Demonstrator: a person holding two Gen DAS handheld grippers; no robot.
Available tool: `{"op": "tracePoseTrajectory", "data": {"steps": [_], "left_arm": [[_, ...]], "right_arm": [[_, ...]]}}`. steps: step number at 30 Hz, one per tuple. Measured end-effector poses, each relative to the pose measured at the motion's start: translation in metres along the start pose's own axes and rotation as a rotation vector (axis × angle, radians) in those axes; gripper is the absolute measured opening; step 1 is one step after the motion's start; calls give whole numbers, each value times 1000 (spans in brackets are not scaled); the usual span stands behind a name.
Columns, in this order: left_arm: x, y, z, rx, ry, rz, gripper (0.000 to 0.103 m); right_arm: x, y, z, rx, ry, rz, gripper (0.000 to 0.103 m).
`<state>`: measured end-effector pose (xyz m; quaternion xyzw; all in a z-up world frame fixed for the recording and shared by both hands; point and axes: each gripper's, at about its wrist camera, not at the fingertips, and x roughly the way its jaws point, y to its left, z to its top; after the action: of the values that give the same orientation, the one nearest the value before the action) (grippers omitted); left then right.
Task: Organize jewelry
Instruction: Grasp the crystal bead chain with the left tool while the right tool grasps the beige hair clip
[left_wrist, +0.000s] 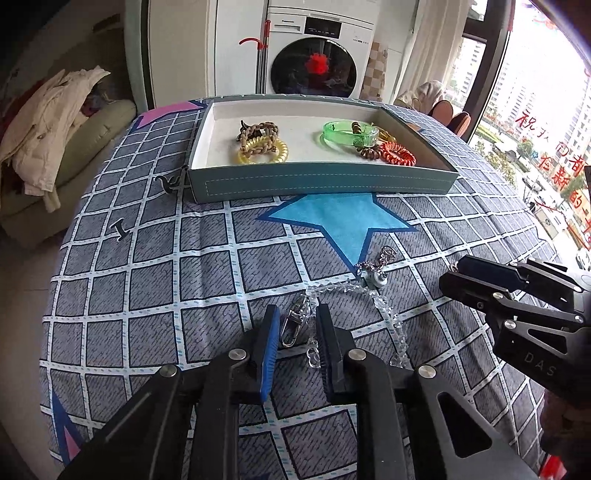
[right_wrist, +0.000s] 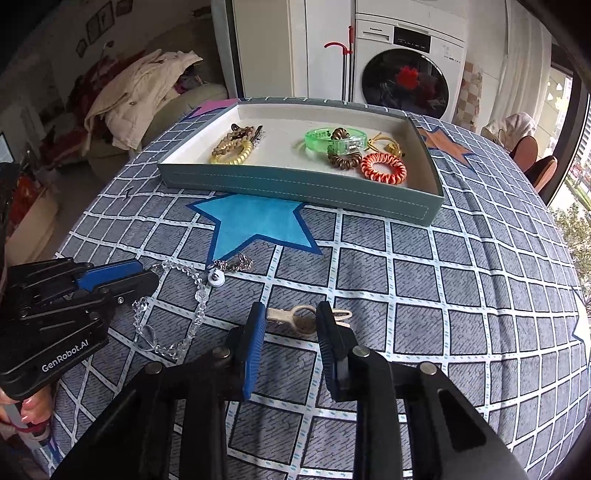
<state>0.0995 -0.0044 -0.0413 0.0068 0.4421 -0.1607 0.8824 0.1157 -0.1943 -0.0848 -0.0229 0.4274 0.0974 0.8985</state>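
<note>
Clear beads of the chain (left_wrist: 384, 314) are lying looped on the checked cloth (left_wrist: 147, 266) at lower centre of your left wrist view, with its silver clasp (left_wrist: 293, 325) sitting between your left gripper's (left_wrist: 295, 325) fingers, which are standing apart and not pinching it. In the right wrist view your right gripper (right_wrist: 290, 321) is hovering low with its fingers apart on either side of a beige clip (right_wrist: 295, 317) at the centre of the frame; whether the pads are touching the clip, you cannot tell. That same view is showing the left gripper at the left edge, beside the chain. The tray (left_wrist: 317, 182) is sitting in the upper middle of both views, well apart from the chain and clip, and is holding a green bangle (left_wrist: 349, 134), an orange coil tie (left_wrist: 397, 153), a brown coil tie (right_wrist: 343, 158), a yellow coil tie (left_wrist: 262, 153) and a braided band (left_wrist: 260, 131). A blue star (left_wrist: 340, 218) is showing on the cloth between tray and chain.
</note>
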Motion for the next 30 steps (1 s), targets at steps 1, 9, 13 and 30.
{"op": "tracePoseTrajectory", "data": {"steps": [1, 9, 13, 30], "left_arm": [[-1, 0, 0, 0, -2, 1, 36], [-5, 7, -1, -1, 1, 3, 19], [-4, 9, -1, -13, 9, -4, 19], [-21, 19, -14, -161, 42, 18, 19]], "right_arm": [[0, 0, 0, 4, 0, 5, 28], [-5, -5, 2, -61, 14, 71, 54], [-6, -13, 3, -146, 18, 94, 58], [18, -6, 11, -443, 137, 222, 28]]}}
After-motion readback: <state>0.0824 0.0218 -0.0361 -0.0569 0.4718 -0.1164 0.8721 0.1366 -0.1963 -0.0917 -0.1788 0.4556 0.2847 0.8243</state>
